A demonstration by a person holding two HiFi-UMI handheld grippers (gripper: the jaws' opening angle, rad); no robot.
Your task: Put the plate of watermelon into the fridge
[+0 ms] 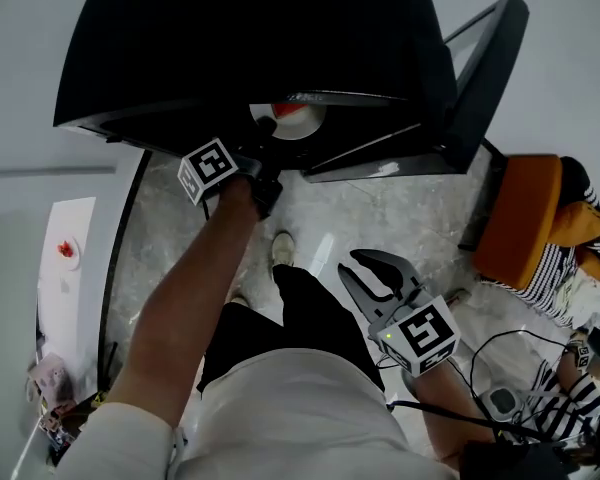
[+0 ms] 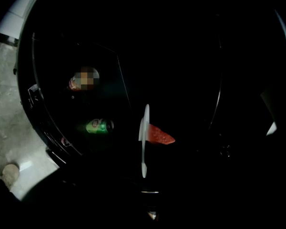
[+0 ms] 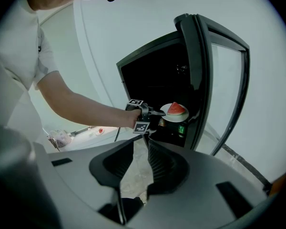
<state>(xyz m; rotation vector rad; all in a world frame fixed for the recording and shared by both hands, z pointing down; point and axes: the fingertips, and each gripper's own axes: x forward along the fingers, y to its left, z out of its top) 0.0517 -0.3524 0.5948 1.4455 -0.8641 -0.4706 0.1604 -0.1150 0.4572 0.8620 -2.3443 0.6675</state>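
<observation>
My left gripper [image 1: 264, 180] is shut on the rim of a white plate [image 1: 292, 120] and holds it inside the dark opening of a black fridge [image 1: 250, 38]. A red watermelon wedge [image 1: 288, 110] lies on the plate. In the left gripper view the plate [image 2: 144, 136] shows edge-on, with the watermelon [image 2: 159, 135] to its right. From the right gripper view I see the left gripper [image 3: 151, 113], the plate [image 3: 175, 113] and the wedge [image 3: 177, 108] at a lower shelf. My right gripper [image 1: 352, 266] hangs low by the person's hip, shut and holding nothing.
The fridge door [image 1: 483, 76] stands open to the right. Inside lie a green can [image 2: 99, 126] and another can [image 2: 75, 83]. An orange chair [image 1: 523, 218] with a seated person in stripes is at right. A white table [image 1: 65, 268] stands at left. Cables lie on the floor.
</observation>
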